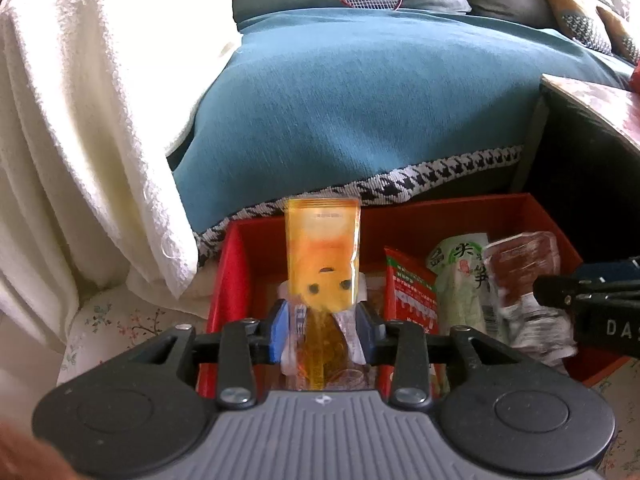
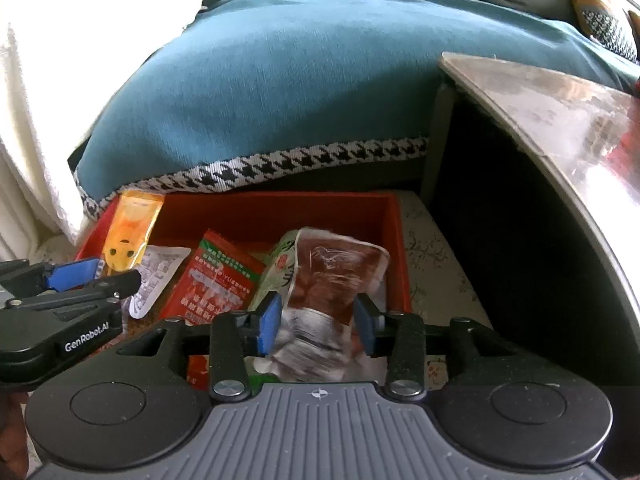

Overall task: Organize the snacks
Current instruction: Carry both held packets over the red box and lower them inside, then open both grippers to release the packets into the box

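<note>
The left tool (image 1: 323,326) is a little open with the orange pack (image 1: 324,256) loose between its pads, over the red box (image 1: 230,264). The right tool (image 2: 316,322) is open too, around a clear pack (image 2: 334,276) in the box

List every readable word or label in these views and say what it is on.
"GenRobot.AI": body of the left tongs.
"DAS", cut off: body of the right tongs.
Green packet: large Chinese characters, blurred.
Red packet: print too small.
Orange packet: print unreadable.

Both tongs, left (image 1: 323,330) and right (image 2: 316,322), tilt downward side by side, jaws slightly parted.
</note>
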The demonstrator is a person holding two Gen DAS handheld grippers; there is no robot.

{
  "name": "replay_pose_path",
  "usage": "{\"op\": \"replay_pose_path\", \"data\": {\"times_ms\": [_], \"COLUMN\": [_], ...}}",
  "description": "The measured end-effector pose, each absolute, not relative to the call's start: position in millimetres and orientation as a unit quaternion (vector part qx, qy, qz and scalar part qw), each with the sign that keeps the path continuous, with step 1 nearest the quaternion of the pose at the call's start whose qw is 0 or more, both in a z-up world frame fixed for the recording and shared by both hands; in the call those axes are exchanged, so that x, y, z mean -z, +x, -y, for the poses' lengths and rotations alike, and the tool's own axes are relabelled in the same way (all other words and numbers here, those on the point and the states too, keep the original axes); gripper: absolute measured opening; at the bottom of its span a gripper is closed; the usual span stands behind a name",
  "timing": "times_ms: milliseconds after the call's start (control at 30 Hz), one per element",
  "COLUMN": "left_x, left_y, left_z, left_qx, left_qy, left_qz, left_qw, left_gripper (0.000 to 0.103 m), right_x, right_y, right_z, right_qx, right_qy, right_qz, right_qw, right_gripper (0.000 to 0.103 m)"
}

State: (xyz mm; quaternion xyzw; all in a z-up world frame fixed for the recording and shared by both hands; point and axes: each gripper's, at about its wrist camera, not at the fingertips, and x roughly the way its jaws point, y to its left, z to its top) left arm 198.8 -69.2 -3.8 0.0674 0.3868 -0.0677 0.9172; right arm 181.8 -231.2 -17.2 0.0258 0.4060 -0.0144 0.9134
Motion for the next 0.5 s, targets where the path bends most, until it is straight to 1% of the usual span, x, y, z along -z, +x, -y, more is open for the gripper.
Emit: {"op": "replay_pose_path", "data": {"times_ms": [33, 67, 100, 167, 233, 333, 400, 467, 500], "left_x": [3.7, 3.1, 2.2, -0.6, -4.6, -13.4, -19.5, -24.6, -26.3], "left_y": [198.0, 197.1, 195.9, 192.6, 187.4, 175.2, 164.6, 151.2, 144.5], "left_z": [69.6, 69.9, 69.6, 67.5, 64.6, 58.1, 53.7, 49.4, 47.6], "left_qx": [0.066, 0.065, 0.064, 0.062, 0.058, 0.054, 0.054, 0.054, 0.056], "left_qy": [0.071, 0.074, 0.075, 0.073, 0.072, 0.067, 0.062, 0.053, 0.048], "left_qz": [-0.386, -0.385, -0.386, -0.387, -0.387, -0.383, -0.38, -0.378, -0.379], "left_qw": [0.917, 0.918, 0.917, 0.917, 0.917, 0.92, 0.921, 0.923, 0.922], "left_gripper": [0.033, 0.036, 0.042, 0.047, 0.048, 0.05, 0.055, 0.059, 0.059], "right_x": [16.3, 15.2, 14.4, 11.7, 8.2, 1.7, -1.8, -4.1, -4.7], "right_y": [180.9, 179.3, 177.9, 173.6, 168.0, 156.4, 147.9, 135.8, 129.4], "right_z": [231.8, 232.2, 233.0, 234.3, 234.6, 232.4, 230.1, 227.1, 225.3], "right_qx": [0.016, 0.018, 0.018, 0.018, 0.019, 0.018, 0.017, 0.017, 0.017], "right_qy": [0.027, 0.026, 0.025, 0.028, 0.032, 0.033, 0.037, 0.039, 0.041], "right_qz": [-0.405, -0.402, -0.401, -0.398, -0.395, -0.388, -0.386, -0.384, -0.385], "right_qw": [0.914, 0.915, 0.916, 0.917, 0.918, 0.921, 0.921, 0.922, 0.922], "right_gripper": [0.057, 0.059, 0.06, 0.061, 0.063, 0.064, 0.065, 0.066, 0.066]}}
